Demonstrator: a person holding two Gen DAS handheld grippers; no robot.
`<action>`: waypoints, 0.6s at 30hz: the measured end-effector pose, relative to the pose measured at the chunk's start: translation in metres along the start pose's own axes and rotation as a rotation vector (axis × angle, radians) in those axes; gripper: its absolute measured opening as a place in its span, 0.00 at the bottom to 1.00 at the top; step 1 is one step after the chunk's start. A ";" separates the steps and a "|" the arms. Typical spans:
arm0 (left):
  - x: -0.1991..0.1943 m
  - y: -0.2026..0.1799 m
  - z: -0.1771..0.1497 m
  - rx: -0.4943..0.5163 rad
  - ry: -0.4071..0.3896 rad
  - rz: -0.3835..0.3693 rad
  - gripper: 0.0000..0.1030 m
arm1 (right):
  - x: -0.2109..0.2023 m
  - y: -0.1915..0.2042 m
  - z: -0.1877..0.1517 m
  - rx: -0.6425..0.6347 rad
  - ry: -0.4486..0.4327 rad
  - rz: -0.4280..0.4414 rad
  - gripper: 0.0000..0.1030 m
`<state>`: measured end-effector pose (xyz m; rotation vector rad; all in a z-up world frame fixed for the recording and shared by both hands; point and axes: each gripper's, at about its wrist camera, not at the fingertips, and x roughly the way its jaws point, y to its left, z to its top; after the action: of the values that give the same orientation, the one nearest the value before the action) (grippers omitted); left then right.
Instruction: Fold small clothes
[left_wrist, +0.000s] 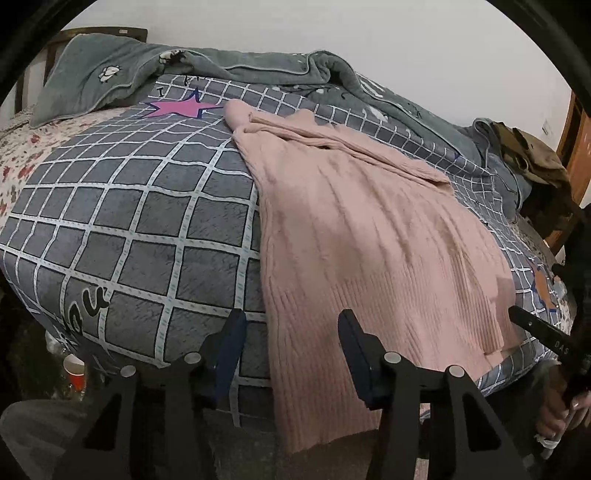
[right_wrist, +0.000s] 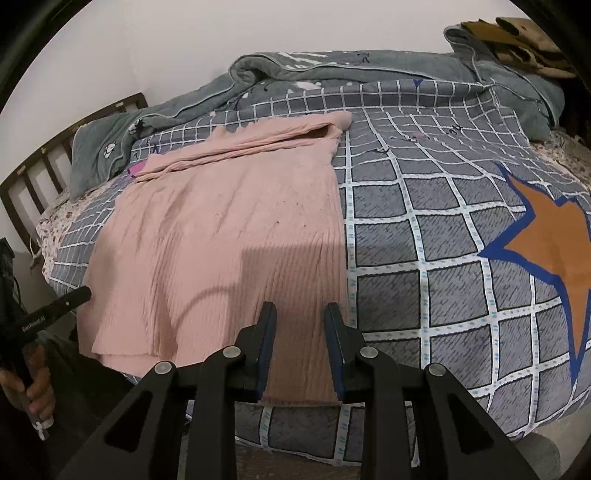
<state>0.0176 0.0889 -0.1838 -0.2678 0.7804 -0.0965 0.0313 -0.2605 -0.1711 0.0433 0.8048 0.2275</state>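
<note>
- In the left wrist view, a pink ribbed knit sweater (left_wrist: 369, 236) is lying lengthwise on the grey quilt with a white grid pattern (left_wrist: 129, 229), its hem hanging over the near edge of the bed.
- At the far end, a sleeve is lying folded across the body of the sweater, so I am judging the folding as begun; the lengthwise folds look like they are still to come.
- The left gripper (left_wrist: 291, 343) is hovering at the near edge with its jaws spread wide apart and empty; the hem's left edge is showing between the fingers, but I cannot tell if they are touching it.
- In the right wrist view, the same sweater (right_wrist: 229, 229) is sitting left of centre on the quilt (right_wrist: 424, 240), beside an orange star print (right_wrist: 546, 236).
- The right gripper (right_wrist: 300, 343) is standing over the hem's near right corner, jaws parted more narrowly, gripping nothing; the cloth is passing under the gap.
- A crumpled grey-green blanket (right_wrist: 332, 70) is bunching along the far side.
</note>
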 end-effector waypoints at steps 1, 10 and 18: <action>0.000 0.000 0.000 -0.003 0.004 -0.008 0.48 | 0.000 -0.001 -0.001 0.008 0.004 0.003 0.28; 0.002 -0.004 -0.002 -0.001 0.010 -0.011 0.26 | 0.000 0.004 -0.009 0.004 0.021 0.006 0.35; -0.003 0.007 0.000 -0.046 -0.022 -0.015 0.09 | -0.003 0.006 -0.011 -0.021 -0.009 -0.010 0.02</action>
<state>0.0152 0.0964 -0.1835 -0.3179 0.7599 -0.0895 0.0203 -0.2564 -0.1757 0.0207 0.7938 0.2266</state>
